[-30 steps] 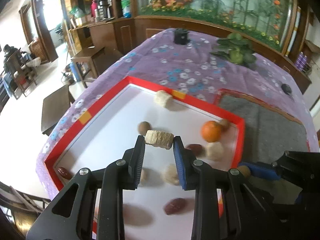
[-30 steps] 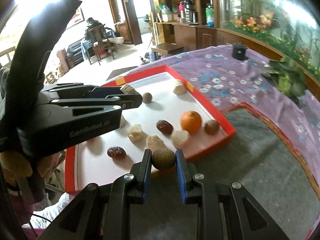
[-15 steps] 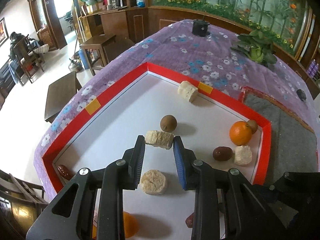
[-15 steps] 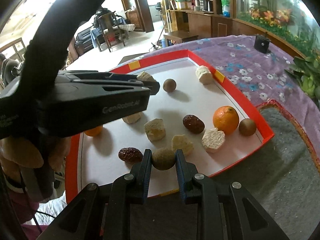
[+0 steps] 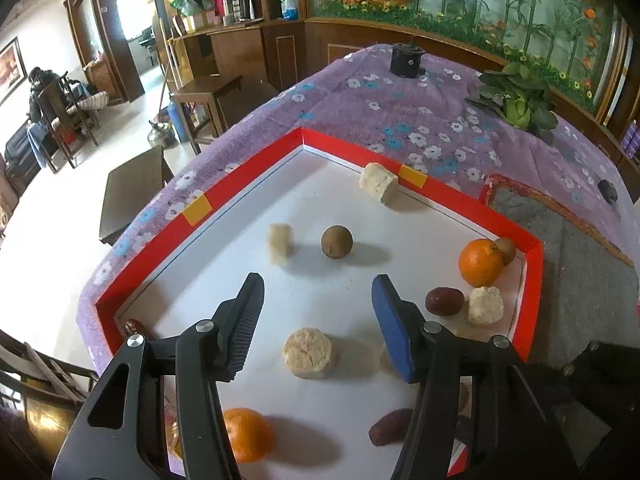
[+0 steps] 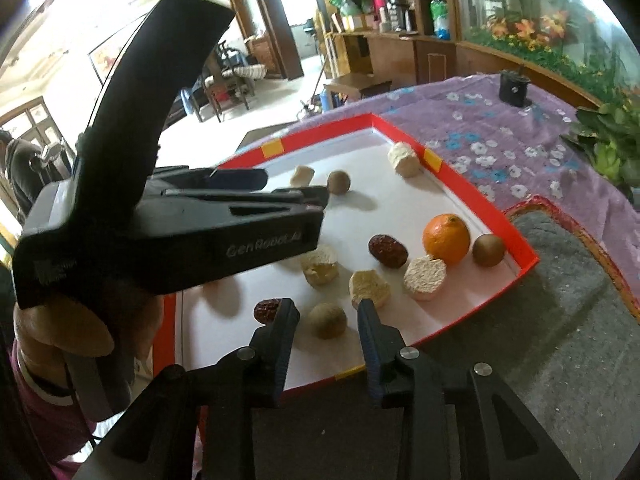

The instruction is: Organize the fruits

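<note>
Both tools have just let go. The left tool (image 5: 318,294) now stands with its jaws wide apart and nothing between them, where half a second ago it was clamped on a pale ridged chunk; that chunk (image 5: 279,243) now stands on end on the white floor of the tray (image 5: 240,184), ahead of the tool and just beside a brown round fruit (image 5: 337,242). The right tool (image 6: 325,318) has opened too: the brown fruit (image 6: 328,320) it was gripping now sits on the tray floor between its spread fingers, apparently touching neither, near the tray's front edge and just beside a dark date (image 6: 267,310). So two pieces have been set down inside the red-walled tray at nearly the same moment, and both tools are free for the next pick. Further out, more pale chunks lie about: one (image 5: 307,353) below the left tool, one (image 5: 379,183) against the far wall, one (image 5: 485,305) by the right-hand corner next to a second date (image 5: 444,301). An orange (image 5: 480,262) sits in that corner with another brown fruit (image 5: 506,250) touching it from behind, and a second orange (image 5: 246,434) lies at the near edge, well apart from the first. Like kinds are still scattered, so the sorting looks only partly done. The tray rests on a table under a purple flowered cloth (image 5: 400,112), with a grey mat (image 6: 560,340) to its right.
</note>
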`<act>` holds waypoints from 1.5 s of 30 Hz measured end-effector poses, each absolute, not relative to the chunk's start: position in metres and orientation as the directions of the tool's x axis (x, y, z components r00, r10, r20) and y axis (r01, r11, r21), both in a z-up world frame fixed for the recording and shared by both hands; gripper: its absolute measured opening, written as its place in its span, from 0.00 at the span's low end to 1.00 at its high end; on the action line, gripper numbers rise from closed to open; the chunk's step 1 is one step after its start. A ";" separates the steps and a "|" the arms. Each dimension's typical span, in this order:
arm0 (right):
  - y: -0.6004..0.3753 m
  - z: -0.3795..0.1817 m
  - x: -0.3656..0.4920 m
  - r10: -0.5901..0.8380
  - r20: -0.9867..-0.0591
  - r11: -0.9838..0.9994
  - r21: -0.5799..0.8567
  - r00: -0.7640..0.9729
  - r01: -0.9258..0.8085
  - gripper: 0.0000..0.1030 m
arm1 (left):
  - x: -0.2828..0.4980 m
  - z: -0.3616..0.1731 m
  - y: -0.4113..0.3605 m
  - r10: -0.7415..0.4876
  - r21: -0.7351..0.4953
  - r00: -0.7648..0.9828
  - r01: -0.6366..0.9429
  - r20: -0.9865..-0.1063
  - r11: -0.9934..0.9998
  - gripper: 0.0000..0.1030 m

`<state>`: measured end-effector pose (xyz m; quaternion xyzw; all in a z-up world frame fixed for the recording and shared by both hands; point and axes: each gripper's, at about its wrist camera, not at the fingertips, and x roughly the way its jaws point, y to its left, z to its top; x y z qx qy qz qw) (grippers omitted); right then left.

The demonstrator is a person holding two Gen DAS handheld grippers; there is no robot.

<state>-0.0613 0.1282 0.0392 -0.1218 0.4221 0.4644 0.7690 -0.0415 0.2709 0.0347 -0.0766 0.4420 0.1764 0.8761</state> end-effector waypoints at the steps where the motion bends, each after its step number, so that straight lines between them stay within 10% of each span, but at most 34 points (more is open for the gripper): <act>1: 0.127 0.041 -0.062 0.611 -0.759 0.548 0.200 0.226 -0.812 0.36 | -0.044 0.036 0.269 0.240 0.018 0.553 -0.376 -0.798 0.927 0.55; 26: 0.098 0.043 -0.064 0.602 -0.666 0.722 0.219 0.441 -0.656 0.63 | -0.112 0.048 0.246 0.342 0.002 0.605 -0.490 -0.719 0.872 0.55; 45: 0.086 0.032 -0.054 0.542 -0.696 0.772 0.192 0.471 -0.606 0.63 | -0.099 0.045 0.233 0.315 0.029 0.638 -0.417 -0.703 0.909 0.55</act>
